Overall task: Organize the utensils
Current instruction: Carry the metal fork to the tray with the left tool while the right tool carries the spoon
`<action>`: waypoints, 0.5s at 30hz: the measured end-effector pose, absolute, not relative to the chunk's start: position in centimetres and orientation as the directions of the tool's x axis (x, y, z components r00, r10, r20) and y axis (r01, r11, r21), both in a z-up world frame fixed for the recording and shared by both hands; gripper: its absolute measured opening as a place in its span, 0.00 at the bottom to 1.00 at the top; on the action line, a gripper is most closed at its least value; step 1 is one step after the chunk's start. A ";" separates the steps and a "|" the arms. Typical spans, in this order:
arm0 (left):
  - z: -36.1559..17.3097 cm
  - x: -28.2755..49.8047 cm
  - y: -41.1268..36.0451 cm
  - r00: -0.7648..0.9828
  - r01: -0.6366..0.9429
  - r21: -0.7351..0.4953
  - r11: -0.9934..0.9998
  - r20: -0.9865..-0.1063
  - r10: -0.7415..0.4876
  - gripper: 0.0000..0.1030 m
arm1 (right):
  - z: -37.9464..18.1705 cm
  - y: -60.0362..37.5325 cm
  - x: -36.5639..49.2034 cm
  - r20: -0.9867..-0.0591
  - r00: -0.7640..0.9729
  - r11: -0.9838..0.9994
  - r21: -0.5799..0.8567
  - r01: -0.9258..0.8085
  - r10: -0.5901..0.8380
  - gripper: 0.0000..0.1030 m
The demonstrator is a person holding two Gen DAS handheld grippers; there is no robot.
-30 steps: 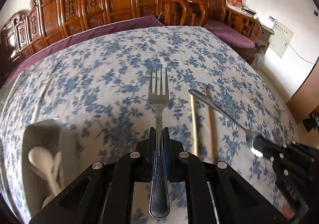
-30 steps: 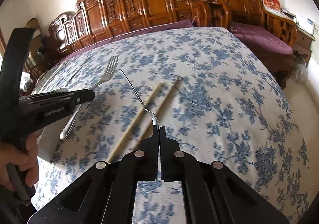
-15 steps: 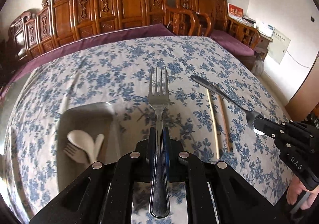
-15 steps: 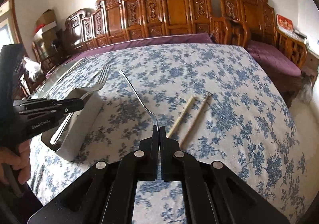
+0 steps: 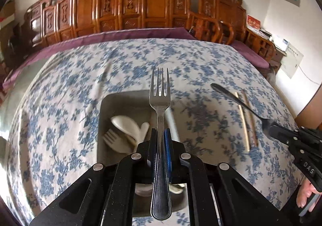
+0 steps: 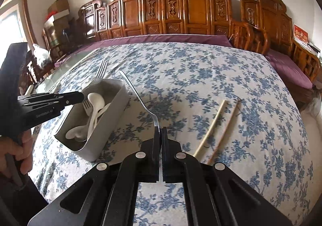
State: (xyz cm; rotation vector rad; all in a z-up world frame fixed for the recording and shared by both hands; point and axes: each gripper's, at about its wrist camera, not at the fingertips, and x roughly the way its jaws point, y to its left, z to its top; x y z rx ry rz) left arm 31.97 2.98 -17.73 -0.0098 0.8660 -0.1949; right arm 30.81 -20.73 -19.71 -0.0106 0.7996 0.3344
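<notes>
**Two metal utensils held over and beside the grey bin**

The left gripper (image 5: pixel 160 141) is clamped on a steel fork (image 5: pixel 160 105), its jaws pressed against the handle with the tines pointing straight ahead and the handle end running back toward the camera. The gripper tilts downward, and the fork hangs above the grey utensil bin (image 5: pixel 120 97), its tines reaching past the bin's far rim. In the right wrist view the left gripper (image 6: pixel 80 97) comes in from the left over the bin (image 6: pixel 106 123), held by a hand (image 6: pixel 18 151) wrapped round its grip.

The right gripper (image 6: pixel 161 131) also tilts downward, its jaws closed tight on the head end of a second metal utensil (image 6: pixel 138 95), seen edge-on, so whether it is a spoon or a fork I cannot tell. Its handle slants up and to the left, ending just right of the bin's far corner. From the left wrist view this gripper (image 5: pixel 270 128) sits to the right of the bin, fingers (image 5: pixel 306 195) showing on its handle.

Inside the bin lie white plastic spoons (image 6: pixel 96 103) and a white plastic fork (image 5: pixel 114 139). A pair of wooden chopsticks (image 6: pixel 219 125) lies on the blue-flowered tablecloth (image 6: pixel 201 77), well to the right of the bin
</notes>
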 end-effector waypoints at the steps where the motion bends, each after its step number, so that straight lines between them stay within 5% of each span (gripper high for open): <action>1: -18.0 32.0 3.3 0.627 0.163 -0.091 0.983 -0.759 -0.174 0.07 | -19.7 -20.3 30.8 -0.707 0.645 0.947 0.110 -0.303 0.289 0.02; 15: -22.1 33.8 5.9 0.549 0.109 -0.126 0.986 -0.819 -0.166 0.07 | -19.8 -15.8 31.0 -0.729 0.627 0.935 0.050 -0.351 0.275 0.02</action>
